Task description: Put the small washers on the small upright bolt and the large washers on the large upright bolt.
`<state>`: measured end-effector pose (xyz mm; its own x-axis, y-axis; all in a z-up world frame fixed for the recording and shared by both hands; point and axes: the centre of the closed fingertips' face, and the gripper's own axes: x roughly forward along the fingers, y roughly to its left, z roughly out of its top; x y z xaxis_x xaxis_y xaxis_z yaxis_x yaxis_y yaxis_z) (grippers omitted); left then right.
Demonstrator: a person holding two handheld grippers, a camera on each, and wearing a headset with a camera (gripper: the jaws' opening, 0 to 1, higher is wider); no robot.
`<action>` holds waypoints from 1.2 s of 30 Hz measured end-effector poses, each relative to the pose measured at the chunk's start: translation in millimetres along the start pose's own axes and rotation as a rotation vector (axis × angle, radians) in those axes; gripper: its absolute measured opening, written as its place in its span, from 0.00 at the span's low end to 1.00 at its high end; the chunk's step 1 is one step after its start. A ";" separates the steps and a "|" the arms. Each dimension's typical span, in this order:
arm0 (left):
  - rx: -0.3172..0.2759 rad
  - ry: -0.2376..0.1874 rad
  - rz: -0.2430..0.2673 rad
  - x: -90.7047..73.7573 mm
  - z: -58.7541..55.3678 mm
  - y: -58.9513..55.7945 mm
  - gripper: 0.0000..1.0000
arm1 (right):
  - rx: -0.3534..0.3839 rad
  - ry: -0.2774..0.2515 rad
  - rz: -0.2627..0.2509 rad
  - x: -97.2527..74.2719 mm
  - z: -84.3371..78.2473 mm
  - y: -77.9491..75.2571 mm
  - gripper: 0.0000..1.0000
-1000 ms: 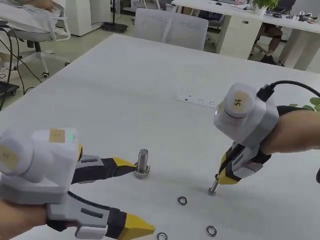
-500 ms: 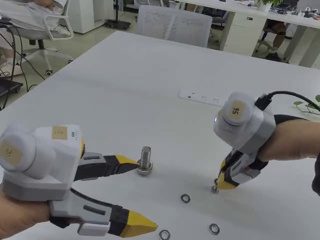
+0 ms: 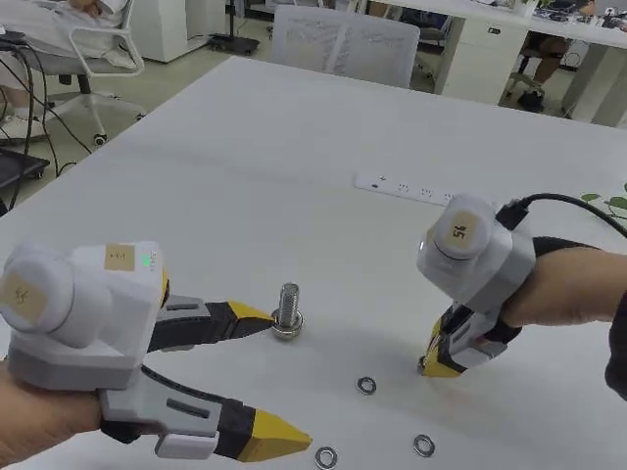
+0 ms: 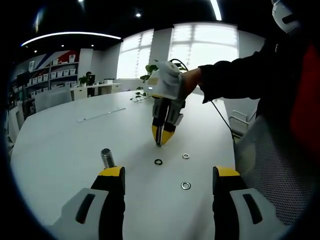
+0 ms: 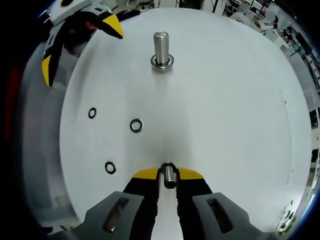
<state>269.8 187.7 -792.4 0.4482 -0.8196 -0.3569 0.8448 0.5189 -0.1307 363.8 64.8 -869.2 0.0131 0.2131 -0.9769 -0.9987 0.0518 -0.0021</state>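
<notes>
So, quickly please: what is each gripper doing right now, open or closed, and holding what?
Left gripper: open, holding nothing.
Right gripper: closed on the small bolt.

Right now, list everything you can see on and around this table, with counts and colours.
Large silver steel upright bolt: one, silver, mid-table, by the left gripper's far jaw.
Small silver upright bolt: one, silver, between the right gripper's jaws.
Small steel ring washers: three, silver, loose between the grippers.
White power strip: one, white, farther back.
White table: one, white.
Left gripper: yellow-tipped, open.
Right gripper: yellow-tipped, shut on the small bolt.
</notes>
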 end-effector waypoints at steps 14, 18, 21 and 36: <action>-0.001 0.000 0.000 -0.2 0.5 0.7 0.71 | -0.001 0.005 0.002 1.9 0.3 1.0 0.15; -0.001 -0.001 -0.001 0.1 0.7 0.8 0.71 | 0.002 0.005 0.002 1.4 0.2 0.9 0.17; -0.001 -0.001 -0.002 0.2 0.9 0.8 0.71 | 0.005 0.003 -0.002 0.4 -0.5 -0.2 0.19; 0.003 -0.008 -0.002 -0.6 2.3 0.7 0.71 | 0.000 -0.042 -0.005 -11.0 11.4 2.7 0.34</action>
<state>270.8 188.0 -790.2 0.4489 -0.8225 -0.3493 0.8464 0.5167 -0.1289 361.6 73.7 -856.0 0.0206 0.2536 -0.9671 -0.9986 0.0531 -0.0074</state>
